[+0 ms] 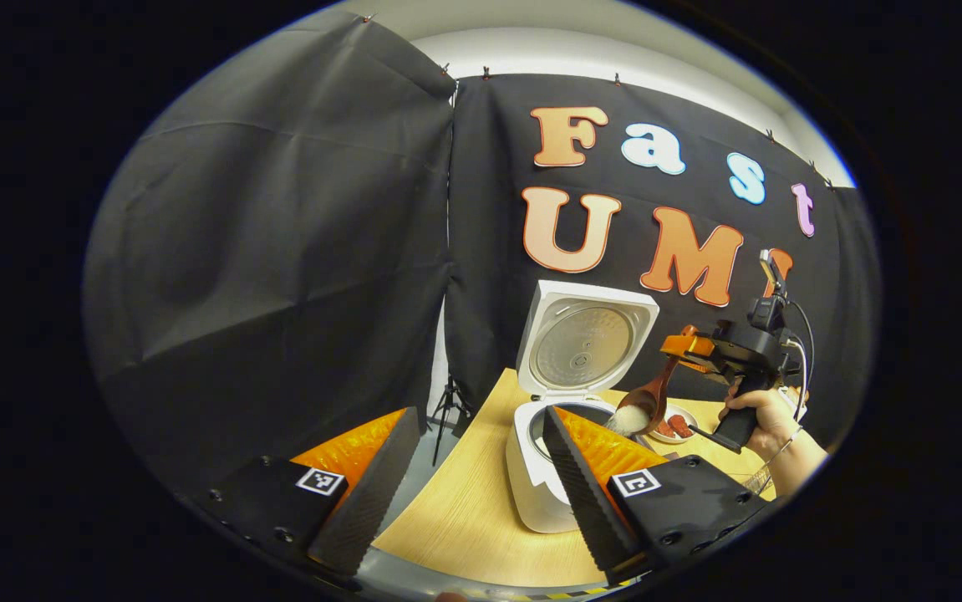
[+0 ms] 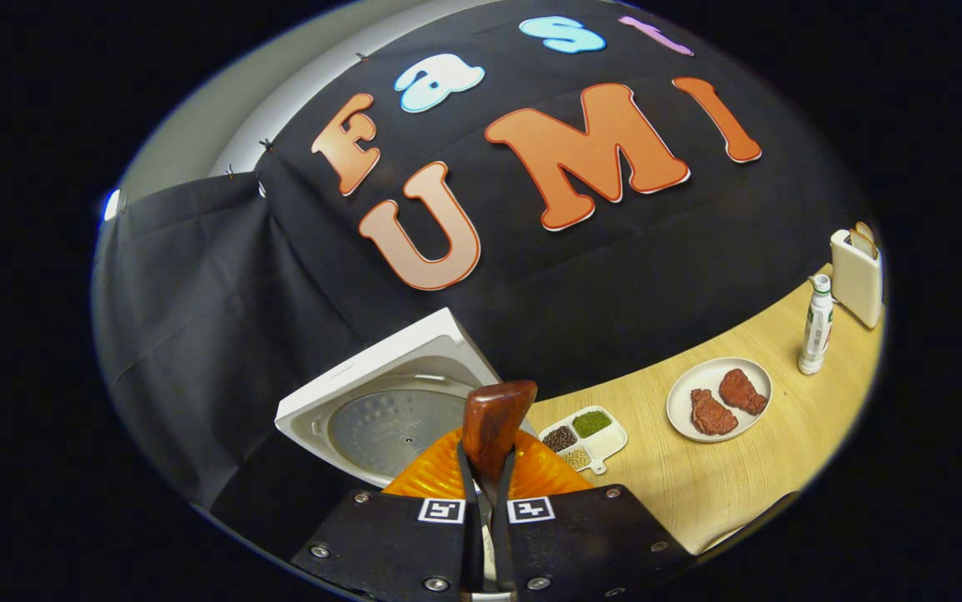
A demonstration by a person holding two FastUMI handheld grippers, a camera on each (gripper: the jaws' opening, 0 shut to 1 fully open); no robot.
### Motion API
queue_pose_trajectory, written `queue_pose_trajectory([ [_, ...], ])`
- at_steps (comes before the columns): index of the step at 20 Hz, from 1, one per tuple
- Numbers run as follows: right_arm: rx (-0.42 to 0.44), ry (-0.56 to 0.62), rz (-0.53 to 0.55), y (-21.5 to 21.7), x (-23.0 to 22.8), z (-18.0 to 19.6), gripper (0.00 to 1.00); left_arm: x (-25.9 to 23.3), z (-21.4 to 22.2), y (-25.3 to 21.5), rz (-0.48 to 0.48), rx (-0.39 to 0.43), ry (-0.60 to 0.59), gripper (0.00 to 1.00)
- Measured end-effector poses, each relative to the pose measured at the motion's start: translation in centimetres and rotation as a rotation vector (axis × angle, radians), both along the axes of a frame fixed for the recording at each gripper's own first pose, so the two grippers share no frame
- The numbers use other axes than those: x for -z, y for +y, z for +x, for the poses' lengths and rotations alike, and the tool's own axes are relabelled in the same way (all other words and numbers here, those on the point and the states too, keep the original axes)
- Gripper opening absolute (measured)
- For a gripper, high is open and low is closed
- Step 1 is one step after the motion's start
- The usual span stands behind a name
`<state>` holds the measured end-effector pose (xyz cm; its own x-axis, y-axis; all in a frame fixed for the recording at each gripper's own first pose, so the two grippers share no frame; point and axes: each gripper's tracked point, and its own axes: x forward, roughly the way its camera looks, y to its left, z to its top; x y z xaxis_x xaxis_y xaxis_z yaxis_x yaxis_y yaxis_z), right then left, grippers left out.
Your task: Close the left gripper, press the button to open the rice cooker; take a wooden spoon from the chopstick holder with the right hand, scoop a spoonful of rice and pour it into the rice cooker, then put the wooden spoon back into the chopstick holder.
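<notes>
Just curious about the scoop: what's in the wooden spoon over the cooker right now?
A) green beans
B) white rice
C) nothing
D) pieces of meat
B: the wooden spoon carries a heap of white rice, tilted above the open rice cooker.

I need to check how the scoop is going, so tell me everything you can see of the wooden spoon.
The wooden spoon is dark reddish-brown, glossy wood with a rounded bowl and a short curved handle. In the left gripper view it hangs tilted, bowl down, over the open rice cooker, with white rice spilling from the bowl. The right claw is shut on its handle; the handle end sticks up between the fingers in the right gripper view.
</notes>
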<state>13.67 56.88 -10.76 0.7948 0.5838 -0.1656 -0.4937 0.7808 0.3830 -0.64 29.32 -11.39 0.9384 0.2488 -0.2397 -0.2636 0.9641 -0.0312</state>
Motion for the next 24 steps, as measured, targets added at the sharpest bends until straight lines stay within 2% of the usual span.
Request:
queue_pose_trajectory([
  [9,-0.065,-0.152,-0.121,1.9,-1.4,-1.4,0.04,0.2,0.1,0.7,-0.002,-0.01,-0.003,1.0],
  [10,-0.07,-0.164,-0.133,2.2,-1.5,-1.5,0.04,0.2,0.1,0.8,-0.004,-0.01,-0.003,0.98],
  [17,-0.113,-0.216,-0.177,3.1,-1.6,-2.3,0.04,0.4,-0.1,1.4,-0.012,-0.015,0.0,1.0],
  [24,-0.148,-0.364,-0.326,3.6,-2.0,-3.3,0.04,0.4,-0.4,1.5,0.003,-0.019,-0.001,1.0],
])
